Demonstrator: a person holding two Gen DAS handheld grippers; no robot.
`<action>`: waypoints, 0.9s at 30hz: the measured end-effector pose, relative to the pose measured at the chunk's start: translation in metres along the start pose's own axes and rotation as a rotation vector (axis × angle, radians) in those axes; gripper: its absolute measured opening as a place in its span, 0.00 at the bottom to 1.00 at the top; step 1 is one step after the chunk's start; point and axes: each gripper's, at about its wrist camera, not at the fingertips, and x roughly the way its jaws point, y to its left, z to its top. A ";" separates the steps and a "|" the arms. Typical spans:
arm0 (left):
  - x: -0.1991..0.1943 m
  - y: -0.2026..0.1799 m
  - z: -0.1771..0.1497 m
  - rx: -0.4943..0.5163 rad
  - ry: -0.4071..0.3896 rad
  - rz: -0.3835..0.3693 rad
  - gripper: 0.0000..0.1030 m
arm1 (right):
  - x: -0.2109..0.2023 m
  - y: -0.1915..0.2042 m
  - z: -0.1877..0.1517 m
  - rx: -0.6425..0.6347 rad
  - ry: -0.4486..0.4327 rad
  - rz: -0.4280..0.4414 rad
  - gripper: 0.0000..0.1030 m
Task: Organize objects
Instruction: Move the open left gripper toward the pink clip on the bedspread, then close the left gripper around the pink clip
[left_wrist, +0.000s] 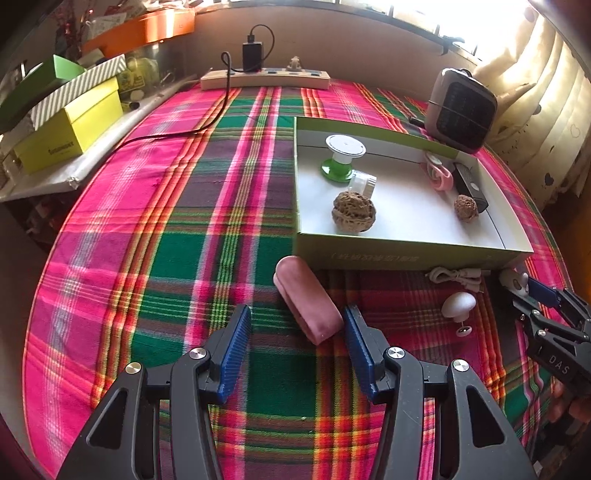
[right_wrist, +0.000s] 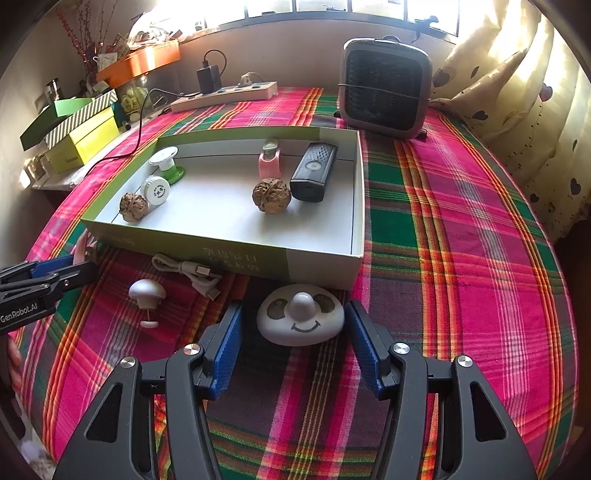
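Note:
A shallow green-and-white box (left_wrist: 406, 254) (right_wrist: 325, 264) stands on the plaid cloth. It holds two walnuts (left_wrist: 354, 211) (right_wrist: 271, 195), a green-footed spool (left_wrist: 341, 157), a small white jar (right_wrist: 156, 189), a pink clip (right_wrist: 269, 162) and a black remote (right_wrist: 314, 171). My left gripper (left_wrist: 297, 325) is open; a pink case (left_wrist: 308, 299) lies between its fingertips, close to the right one. My right gripper (right_wrist: 293, 321) is open around a white smiley-face disc (right_wrist: 300, 318), without touching it. A white mushroom-shaped knob (right_wrist: 147, 291) (left_wrist: 459, 304) and a coiled white cable (right_wrist: 192, 271) lie in front of the box.
A grey fan heater (right_wrist: 386, 88) (left_wrist: 461, 109) stands behind the box. A power strip with a black charger (left_wrist: 264, 77) lies at the far edge. Yellow and green boxes (left_wrist: 70, 125) are stacked at the far left. Curtains (right_wrist: 517, 103) hang on the right.

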 end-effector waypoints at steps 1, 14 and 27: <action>0.000 0.002 0.000 -0.003 -0.001 0.004 0.48 | 0.000 0.000 0.000 0.001 0.001 -0.002 0.55; 0.004 0.015 0.005 -0.017 -0.028 0.008 0.48 | -0.001 0.000 -0.002 0.039 -0.002 -0.034 0.55; 0.006 0.017 0.007 -0.009 -0.049 0.010 0.48 | -0.002 -0.001 -0.003 0.045 -0.019 -0.043 0.55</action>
